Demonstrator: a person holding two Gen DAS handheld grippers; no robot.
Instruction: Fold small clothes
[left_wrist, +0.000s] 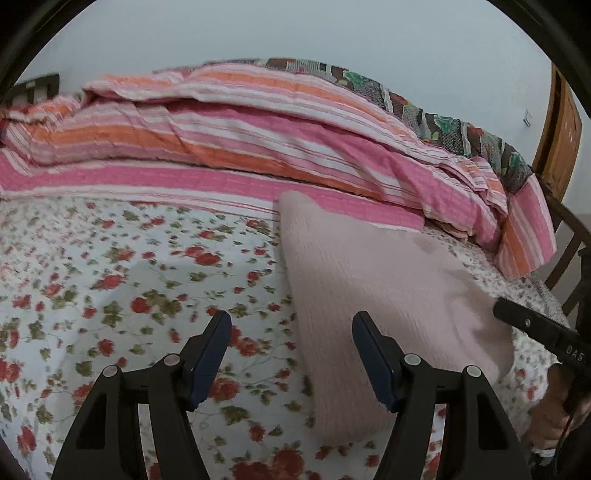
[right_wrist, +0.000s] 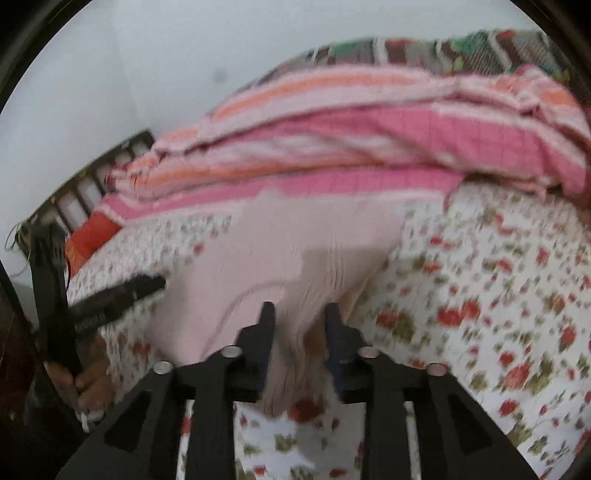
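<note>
A pale pink ribbed cloth (left_wrist: 373, 295) lies on the floral bedsheet (left_wrist: 122, 280), stretching from the striped blanket toward me. My left gripper (left_wrist: 291, 319) hovers open over the cloth's left edge, its left finger above bare sheet and nothing between the pads. In the right wrist view the near end of the pink cloth (right_wrist: 295, 240) is gathered into folds that run between the fingers of my right gripper (right_wrist: 299, 314), which is shut on it; a bunch hangs below the jaws. The right gripper's finger (left_wrist: 532, 325) shows at the cloth's right edge.
A heaped pink, orange and white striped blanket (left_wrist: 258, 136) fills the back of the bed, with a patchwork cover (left_wrist: 443, 122) behind it. A dark slatted bed frame (right_wrist: 85, 192) and a wooden door (left_wrist: 561, 147) border the bed. A hand (right_wrist: 88, 376) holds the left tool.
</note>
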